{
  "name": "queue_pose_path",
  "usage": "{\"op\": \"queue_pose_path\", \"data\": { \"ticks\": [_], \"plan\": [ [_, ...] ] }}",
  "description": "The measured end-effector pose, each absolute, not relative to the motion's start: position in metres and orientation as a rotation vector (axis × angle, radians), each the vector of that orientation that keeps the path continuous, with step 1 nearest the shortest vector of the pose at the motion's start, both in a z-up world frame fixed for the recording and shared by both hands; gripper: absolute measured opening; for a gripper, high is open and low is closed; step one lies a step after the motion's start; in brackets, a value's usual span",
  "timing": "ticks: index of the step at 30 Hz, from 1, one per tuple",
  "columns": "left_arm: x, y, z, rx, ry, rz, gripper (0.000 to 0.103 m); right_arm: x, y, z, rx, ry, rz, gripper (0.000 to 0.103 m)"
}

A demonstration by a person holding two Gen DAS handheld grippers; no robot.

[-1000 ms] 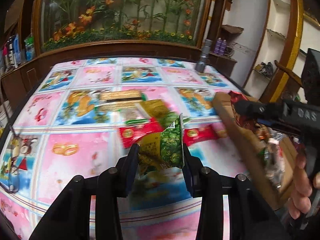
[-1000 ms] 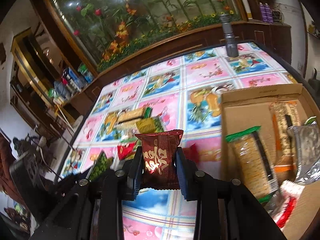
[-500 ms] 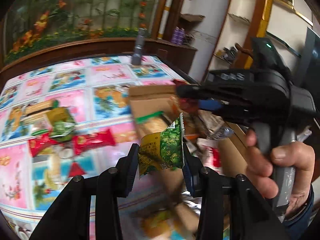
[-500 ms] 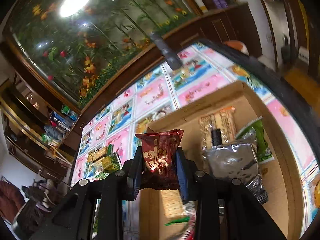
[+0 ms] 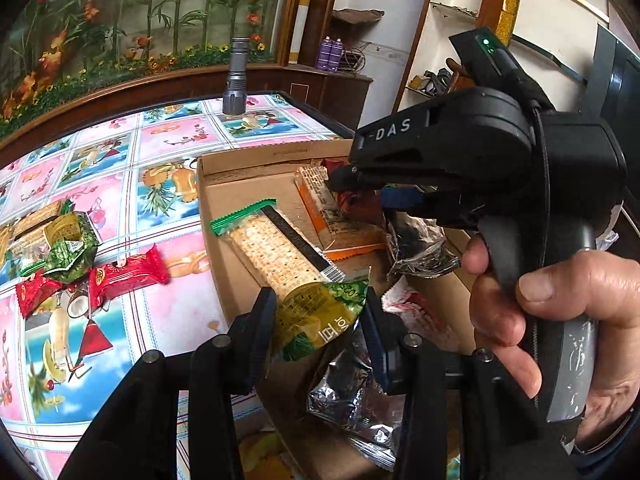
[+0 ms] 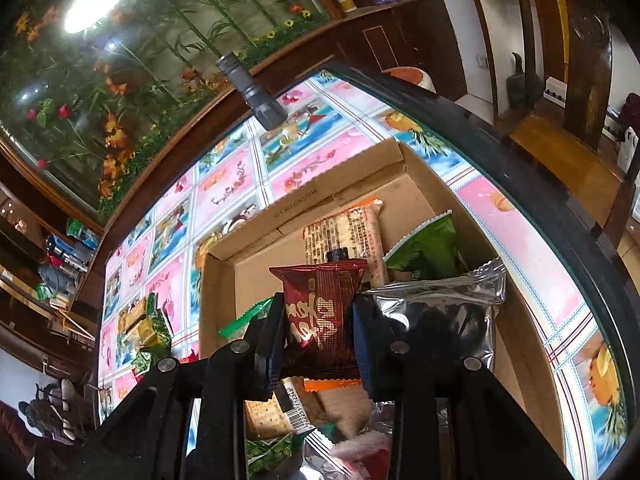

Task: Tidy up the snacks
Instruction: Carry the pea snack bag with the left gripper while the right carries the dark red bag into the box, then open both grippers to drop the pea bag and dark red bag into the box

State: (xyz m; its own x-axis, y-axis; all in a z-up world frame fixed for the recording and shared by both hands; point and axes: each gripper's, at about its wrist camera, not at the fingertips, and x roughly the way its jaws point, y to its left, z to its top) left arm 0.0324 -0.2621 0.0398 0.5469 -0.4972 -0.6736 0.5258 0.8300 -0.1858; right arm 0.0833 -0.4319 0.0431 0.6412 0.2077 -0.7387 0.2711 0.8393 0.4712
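here, crinkly green packet (image 5: 320, 316) (glossy), flat cardboard box (image 5: 248, 184)

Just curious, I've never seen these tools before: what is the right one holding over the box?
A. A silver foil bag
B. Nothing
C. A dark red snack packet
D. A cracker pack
C: the right gripper's jaws clamp a dark red snack packet above the cardboard box.

The right gripper (image 6: 320, 330) clamps a maroon packet (image 6: 322, 316) above the cardboard box (image 6: 214, 300). Inside the box lie a silver bag (image 6: 444, 320), a green bag (image 6: 430, 250) and crackers (image 6: 348, 232). A flashlight (image 6: 252, 90) stands beyond the box.
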Motion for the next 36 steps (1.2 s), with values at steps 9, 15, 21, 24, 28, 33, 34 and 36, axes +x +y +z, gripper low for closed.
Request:
{"op": "queue_pose_path", "data": {
  "ticks": [9, 15, 21, 24, 28, 33, 34, 36],
  "plan": [
    [0.035, -0.255, 0.040, -0.007, 0.789, -0.650, 0.058, 0.080, -0.430, 0.051, 0.564, 0.874, -0.061, 0.037],
    [0.032, -0.249, 0.049, -0.033, 0.758, -0.662, 0.062, 0.071, -0.432, 0.064, 0.552, 0.795, -0.086, 0.044],
    [0.029, -0.243, 0.056, -0.060, 0.744, -0.685, 0.066, 0.070, -0.437, 0.066, 0.582, 0.775, -0.095, 0.044],
    [0.027, -0.235, 0.064, -0.076, 0.714, -0.679, 0.067, 0.068, -0.435, 0.069, 0.584, 0.754, -0.079, 0.044],
    [0.028, -0.224, 0.072, -0.090, 0.684, -0.651, 0.069, 0.067, -0.424, 0.077, 0.538, 0.717, -0.040, 0.044],
    [0.036, -0.199, 0.078, -0.078, 0.663, -0.567, 0.069, 0.070, -0.398, 0.080, 0.472, 0.715, 0.053, 0.045],
    [0.038, -0.192, 0.079, -0.075, 0.660, -0.548, 0.070, 0.070, -0.393, 0.081, 0.455, 0.715, 0.068, 0.045],
    [0.043, -0.173, 0.079, -0.057, 0.653, -0.499, 0.075, 0.071, -0.383, 0.080, 0.425, 0.717, 0.093, 0.047]
  ]
}}
